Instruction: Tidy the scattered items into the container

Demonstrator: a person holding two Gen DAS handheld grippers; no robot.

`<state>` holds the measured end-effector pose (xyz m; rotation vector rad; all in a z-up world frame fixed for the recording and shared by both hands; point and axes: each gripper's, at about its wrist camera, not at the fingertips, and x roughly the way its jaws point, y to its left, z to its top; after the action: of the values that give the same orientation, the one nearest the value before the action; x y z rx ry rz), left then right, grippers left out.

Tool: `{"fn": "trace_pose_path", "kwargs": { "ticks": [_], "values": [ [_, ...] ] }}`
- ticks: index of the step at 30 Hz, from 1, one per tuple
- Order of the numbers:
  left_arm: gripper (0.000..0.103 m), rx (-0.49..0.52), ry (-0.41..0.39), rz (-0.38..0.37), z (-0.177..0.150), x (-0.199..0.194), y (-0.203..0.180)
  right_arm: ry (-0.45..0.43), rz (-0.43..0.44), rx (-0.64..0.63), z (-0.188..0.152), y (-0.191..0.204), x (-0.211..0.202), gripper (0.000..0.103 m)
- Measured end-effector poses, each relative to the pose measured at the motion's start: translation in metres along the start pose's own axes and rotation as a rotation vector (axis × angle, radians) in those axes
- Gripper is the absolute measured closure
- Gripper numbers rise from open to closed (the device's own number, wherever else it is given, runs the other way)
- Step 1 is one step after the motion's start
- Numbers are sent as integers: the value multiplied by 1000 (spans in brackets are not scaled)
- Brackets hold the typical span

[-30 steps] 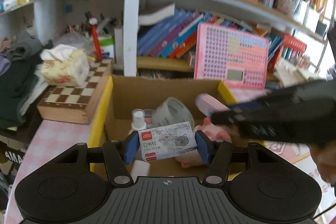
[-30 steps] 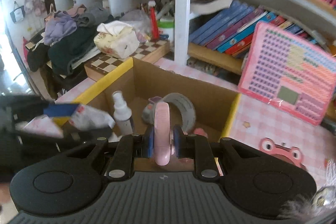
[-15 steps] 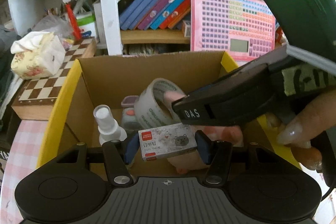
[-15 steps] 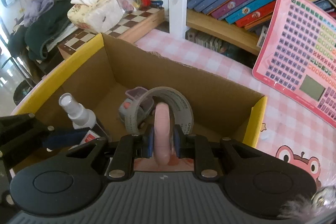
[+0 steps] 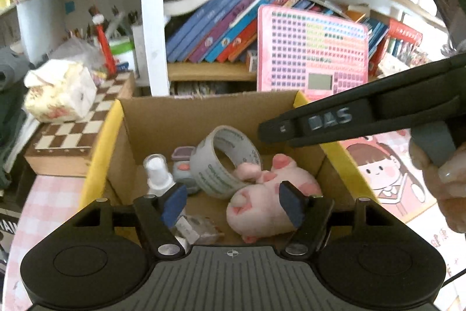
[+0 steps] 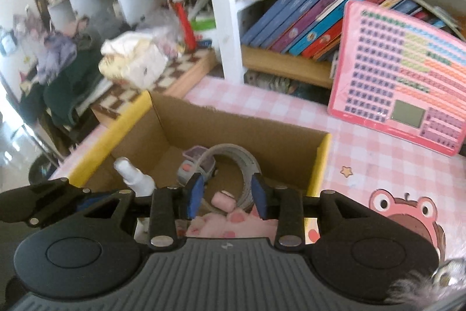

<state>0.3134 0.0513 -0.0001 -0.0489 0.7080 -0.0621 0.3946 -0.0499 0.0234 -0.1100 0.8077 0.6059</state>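
Cardboard box (image 5: 204, 118) sits dead ahead of both tools on the pink checked counter (image 6: 291, 107), and it's filling up: tape roll (image 5: 230, 165), spray bottle (image 5: 157, 174), pink plush toy (image 5: 271, 200), a small grey-and-purple gadget (image 5: 182, 165) and a little staple box (image 5: 195, 229) all lie on its floor. Left tool (image 5: 233, 203) is over the near edge, jaws opening, nothing between the blue pads; the staple box lies below them, just inside the near wall. Right tool (image 6: 227, 194) is opening too, pads clear, with a small pink piece (image 6: 222, 200) lying loose beneath them against the tape roll (it looks dropped in, not held). From the left view the right tool reaches in from the right side, over the yellow rim (image 5: 343, 162), a hand (image 5: 445, 182) on its trigger. Nothing loose shows on the counter near the box, so my call is both tools pull back next, the right one nearer the far wall.
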Motion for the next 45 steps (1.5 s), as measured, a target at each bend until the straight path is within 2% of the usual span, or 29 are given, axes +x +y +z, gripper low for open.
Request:
{"fn": "trace_pose_path", "kwargs": {
  "ticks": [9, 18, 23, 31, 36, 40, 45],
  "values": [
    [28, 0, -76, -28, -31, -77, 11, -100, -62, 49, -34, 22, -70, 67],
    [27, 16, -105, -20, -66, -138, 20, -135, -103, 58, -83, 59, -120, 67],
    [19, 23, -115, -17, -88, -167, 22, -152, -132, 62, -116, 80, -148, 66],
    [13, 31, -85, 50, -130, -184, 21, -143, -226, 45, -177, 114, -168, 57],
    [12, 41, -25, 73, -158, -187, 21, -76, -264, -16, -209, 128, -166, 52],
    [12, 10, 16, 67, -171, -185, 19, -32, -267, 46, -232, 125, -166, 42],
    [11, 67, 48, 65, -179, -183, 8, 0, -276, 107, -247, 123, -163, 32]
  ]
}}
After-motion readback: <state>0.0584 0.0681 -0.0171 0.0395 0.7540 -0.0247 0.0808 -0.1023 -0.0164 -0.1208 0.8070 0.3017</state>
